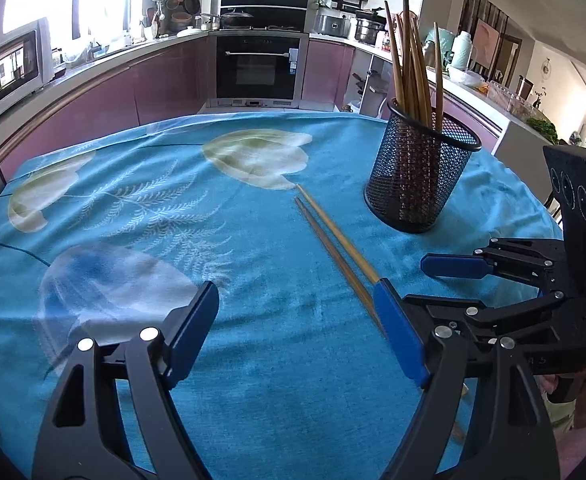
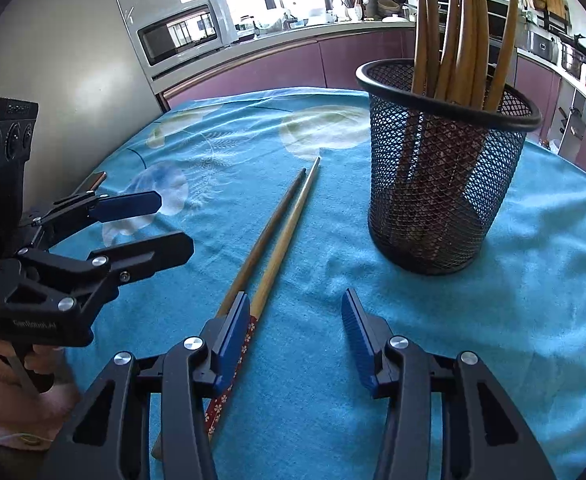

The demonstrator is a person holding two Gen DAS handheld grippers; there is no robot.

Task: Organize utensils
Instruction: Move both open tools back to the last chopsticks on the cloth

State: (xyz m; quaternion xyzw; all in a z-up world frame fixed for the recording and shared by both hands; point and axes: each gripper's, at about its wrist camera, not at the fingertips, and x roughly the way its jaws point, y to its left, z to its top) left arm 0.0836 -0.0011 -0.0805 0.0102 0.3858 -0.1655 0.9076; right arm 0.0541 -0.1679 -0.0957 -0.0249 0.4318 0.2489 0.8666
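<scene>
a table covered by a blue floral tablecloth (image 1: 253,360) is seen from both wrist cameras. two loose chopsticks (image 2: 281,236) lie side by side on the cloth, touching or nearly so, their thin tips pointed toward the far side of the table; the lighter one carries a red flowered band at its thick end. a black mesh holder (image 2: 445,184) stands upright on the cloth just to the right of them, and a bunch of wooden chopsticks (image 2: 461,40) is held in it, handles down, tips fanned upward.

the left gripper (image 1: 297,332) is held spread wide above the cloth, with nothing between its blue pads; the loose pair passes beneath its right finger. the right gripper (image 2: 297,344) is held about half spread, also with nothing grasped; the thick ends of the loose pair run under its left finger, and whether they are touched cannot be told. a kitchen counter and an oven (image 1: 259,66) are seen behind the table.
</scene>
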